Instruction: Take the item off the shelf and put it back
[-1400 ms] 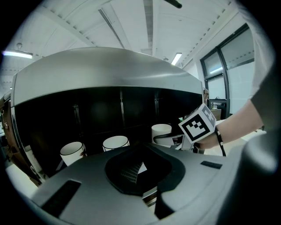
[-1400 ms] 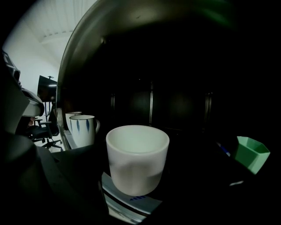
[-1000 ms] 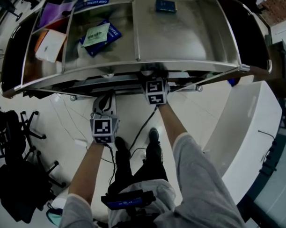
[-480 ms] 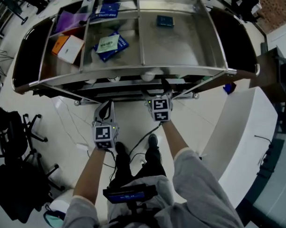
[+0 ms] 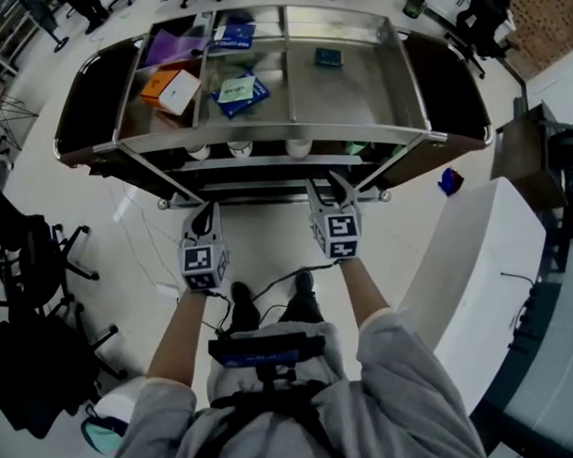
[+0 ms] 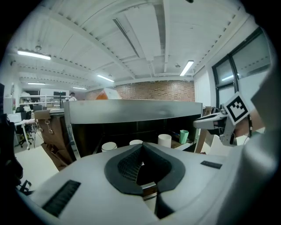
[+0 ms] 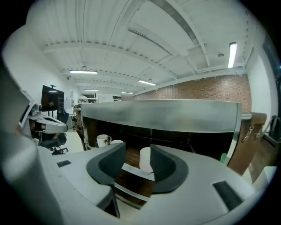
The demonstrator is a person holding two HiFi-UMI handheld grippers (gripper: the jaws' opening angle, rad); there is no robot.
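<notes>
White cups (image 5: 297, 149) are sitting on the lower level of the steel shelf (image 5: 271, 131), above a glossy pale floor (image 5: 267, 237). The left hand-held gripper (image 5: 208, 214) is hanging pinched together, empty. The right hand-held gripper (image 5: 337, 185), its jaws having just been closing to a narrow gap, is gripping nothing.

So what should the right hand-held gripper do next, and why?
Probably open wider and ease forward to the white cup on the lower shelf. The right hand-held gripper holds nothing: its jaws have just been closing but stand apart with only air between them, and that cup sits straight ahead beyond the gap.
</notes>
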